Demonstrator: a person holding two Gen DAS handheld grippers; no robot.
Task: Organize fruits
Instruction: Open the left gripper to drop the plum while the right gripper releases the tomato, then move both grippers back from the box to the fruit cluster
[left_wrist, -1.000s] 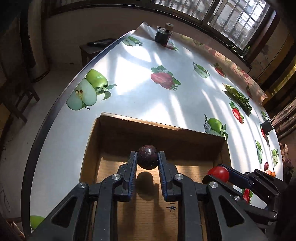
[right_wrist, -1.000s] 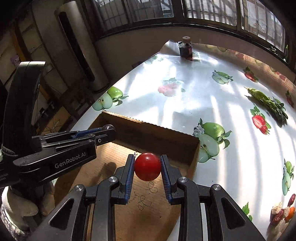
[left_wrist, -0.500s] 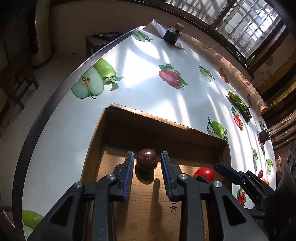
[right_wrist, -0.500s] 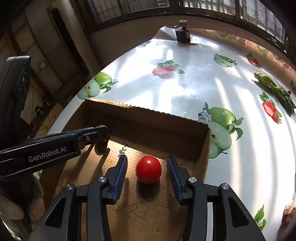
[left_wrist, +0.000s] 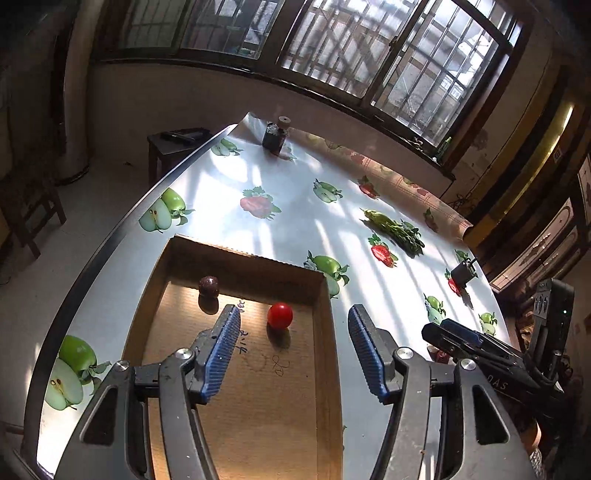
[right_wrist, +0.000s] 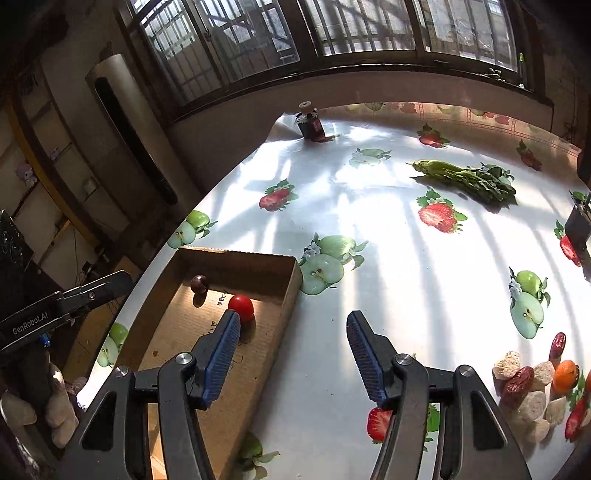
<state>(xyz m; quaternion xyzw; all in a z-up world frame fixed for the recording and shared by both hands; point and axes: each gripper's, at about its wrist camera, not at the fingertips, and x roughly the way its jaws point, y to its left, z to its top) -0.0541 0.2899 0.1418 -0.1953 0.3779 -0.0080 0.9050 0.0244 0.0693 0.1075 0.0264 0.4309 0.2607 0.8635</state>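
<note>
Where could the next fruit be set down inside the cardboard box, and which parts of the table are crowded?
The box floor is bare near the camera, below the red tomato and dark plum, which sit by the far wall. The cloth between the box and the leafy greens is open. The fruit pile at the right edge is crowded.

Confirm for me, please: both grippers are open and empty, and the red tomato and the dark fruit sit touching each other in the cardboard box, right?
Not quite. The left wrist view shows the red tomato and dark fruit apart, with bare cardboard box floor between them. The left gripper and right gripper are indeed open and empty.
</note>
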